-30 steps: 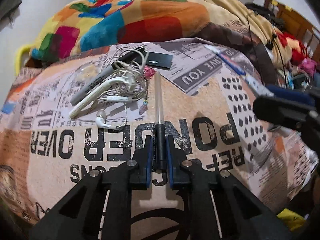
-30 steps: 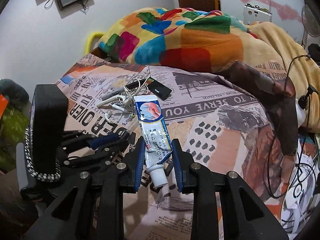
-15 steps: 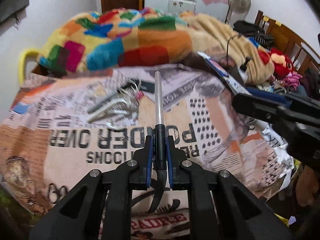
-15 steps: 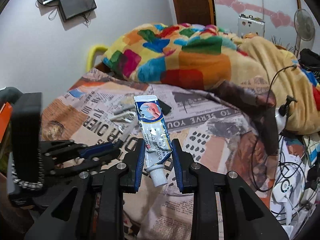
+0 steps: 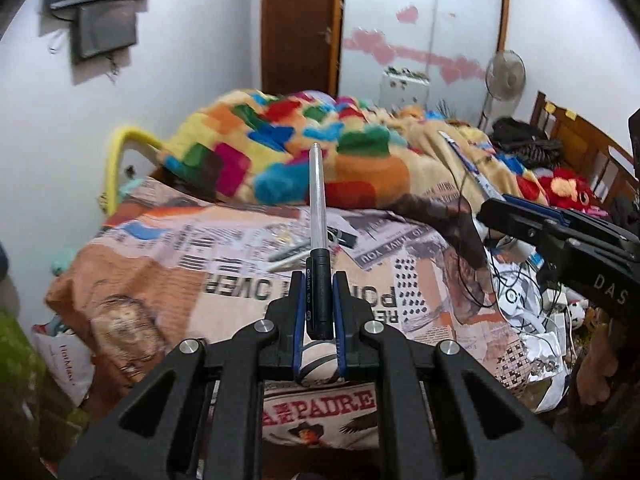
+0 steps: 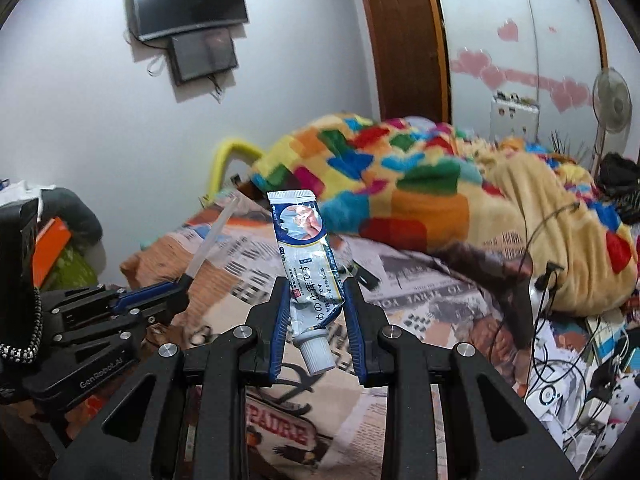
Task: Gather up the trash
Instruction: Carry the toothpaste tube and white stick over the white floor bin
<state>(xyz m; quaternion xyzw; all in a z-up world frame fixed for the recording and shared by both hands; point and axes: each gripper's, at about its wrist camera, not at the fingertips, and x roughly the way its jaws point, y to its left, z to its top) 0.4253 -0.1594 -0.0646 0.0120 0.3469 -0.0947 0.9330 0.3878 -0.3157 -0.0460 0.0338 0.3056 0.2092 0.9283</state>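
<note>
My left gripper (image 5: 319, 280) is shut on a pen (image 5: 318, 216) with a black grip and clear barrel, which points forward, lifted above the bed. My right gripper (image 6: 314, 286) is shut on a squeezed white-and-blue ointment tube (image 6: 308, 256), cap end toward me, also held in the air. The left gripper (image 6: 176, 294) with the pen (image 6: 210, 240) shows at the left of the right wrist view. The right gripper (image 5: 520, 214) shows at the right of the left wrist view. Earphones and a marker (image 5: 292, 254) lie on the newspaper-print bedsheet (image 5: 224, 280).
A colourful patchwork blanket (image 5: 304, 148) is heaped at the back of the bed. Cables, papers and toys (image 5: 532, 320) clutter the floor on the right. A bag (image 5: 68, 360) and green things sit at the left. Screens (image 6: 188, 20) hang on the wall.
Both grippers have risen and pulled back from the bed, carrying the pen and the tube. The bed now looks lower and farther; wall, door and wardrobe have come into view.
</note>
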